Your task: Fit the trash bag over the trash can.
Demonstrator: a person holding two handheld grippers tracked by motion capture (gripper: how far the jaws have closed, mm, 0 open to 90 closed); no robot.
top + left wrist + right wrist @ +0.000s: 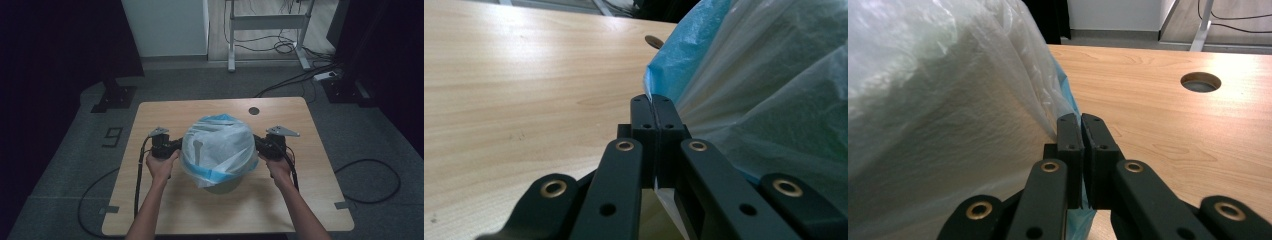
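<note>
Bag sits at frame centre on the table, draped over a bin. Left gripper and right gripper fingers are clamped on opposite edges of its blue rim, probably to spread the film evenly.

High view: looks forward and down from above the person's side; takes in the whole table, the floor around it and both forearms.
Left gripper view: rides low on the left gripper, close above the tabletop, looking along its jaws at the plastic bag just ahead.
Right gripper view: rides on the right gripper, equally near, bag at its left.
Shared: all three views show the bag, the wooden top and its round hole.
</note>
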